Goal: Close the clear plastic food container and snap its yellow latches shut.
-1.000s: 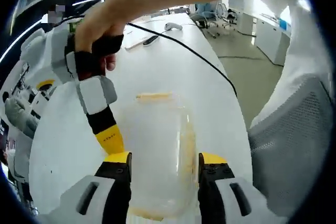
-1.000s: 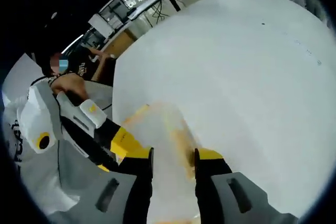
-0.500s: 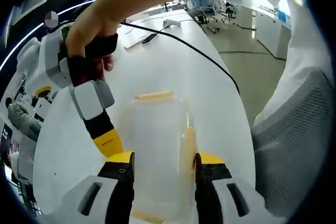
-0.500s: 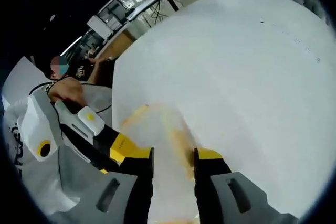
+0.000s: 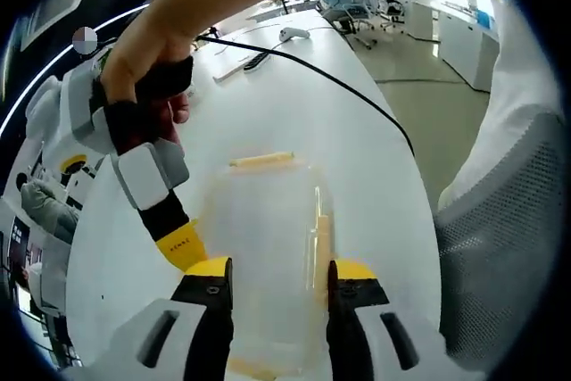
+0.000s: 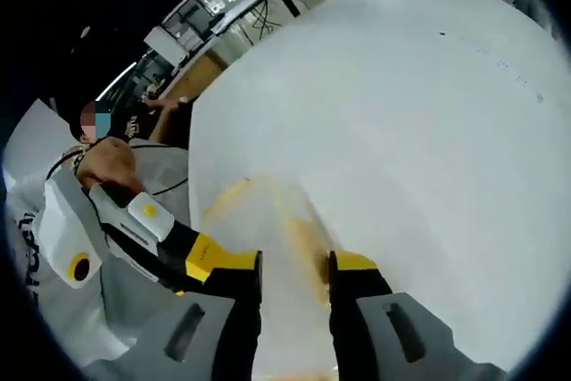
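Left tongs [image 5: 272, 276] have narrowed, now pinching the clear container [image 5: 268, 247]; right tongs [image 6: 294, 267] likewise grip it on the surface [image 6: 428, 113]. Yellow latch [image 5: 260, 161] apparently pending.

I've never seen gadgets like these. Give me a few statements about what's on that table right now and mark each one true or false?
1. The clear plastic food container sits between the left gripper's jaws. True.
2. The container rests on a dark wooden table. False: the table is white.
3. A black cable runs across the table beyond the container. True.
4. The container's latches are red. False: the yellow latch at its far end is yellow.
5. The right gripper shows the container between its jaws too. True.
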A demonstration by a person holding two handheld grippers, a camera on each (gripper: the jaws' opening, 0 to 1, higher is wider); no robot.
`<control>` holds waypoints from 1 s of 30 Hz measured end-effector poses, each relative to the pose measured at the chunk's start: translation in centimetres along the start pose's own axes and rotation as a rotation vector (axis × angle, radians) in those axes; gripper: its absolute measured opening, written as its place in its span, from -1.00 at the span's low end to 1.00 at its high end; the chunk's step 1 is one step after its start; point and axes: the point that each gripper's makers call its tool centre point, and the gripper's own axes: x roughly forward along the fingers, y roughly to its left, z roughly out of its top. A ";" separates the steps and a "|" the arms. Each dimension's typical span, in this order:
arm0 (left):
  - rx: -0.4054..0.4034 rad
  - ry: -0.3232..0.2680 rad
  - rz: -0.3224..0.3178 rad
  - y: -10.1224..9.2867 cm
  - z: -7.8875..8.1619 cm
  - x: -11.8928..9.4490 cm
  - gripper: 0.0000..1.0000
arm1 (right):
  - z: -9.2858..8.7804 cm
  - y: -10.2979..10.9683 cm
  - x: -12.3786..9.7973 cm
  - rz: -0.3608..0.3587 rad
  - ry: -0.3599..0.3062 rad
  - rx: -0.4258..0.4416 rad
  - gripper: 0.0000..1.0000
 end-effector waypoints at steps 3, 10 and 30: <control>0.003 -0.010 -0.002 0.1 -0.1 0.0 -0.28 | 0.0 0.0 0.0 0.003 -0.003 0.000 -0.50; 0.012 -0.024 0.011 0.2 0.0 0.2 -0.27 | 0.1 -0.4 0.0 0.030 -0.009 0.043 -0.56; 0.049 -0.014 0.022 -0.7 0.4 0.7 -0.25 | 0.3 0.3 0.6 0.108 0.030 0.020 -0.64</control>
